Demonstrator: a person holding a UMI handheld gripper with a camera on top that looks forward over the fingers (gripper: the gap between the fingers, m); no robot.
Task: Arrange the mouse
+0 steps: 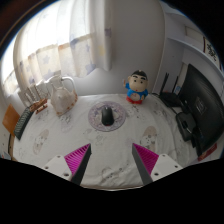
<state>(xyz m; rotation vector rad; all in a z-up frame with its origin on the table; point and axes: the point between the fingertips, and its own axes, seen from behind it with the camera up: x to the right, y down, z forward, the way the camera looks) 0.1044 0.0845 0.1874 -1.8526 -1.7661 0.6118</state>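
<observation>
A dark mouse (106, 117) sits on a round grey pad (105, 122) in the middle of the table (60, 150), which has a pale patterned cloth. My gripper (111, 160) is well short of it, above the near part of the table. Its fingers with magenta pads (78, 157) are spread wide apart with nothing between them but bare cloth. The mouse lies beyond the fingers, roughly in line with the gap.
A cartoon boy figurine (137, 88) stands beyond the mouse to the right. A clear glass jug (63, 97) and small items (36, 98) stand at the far left. A dark monitor and stand (196, 110) are at the right. Curtains hang behind.
</observation>
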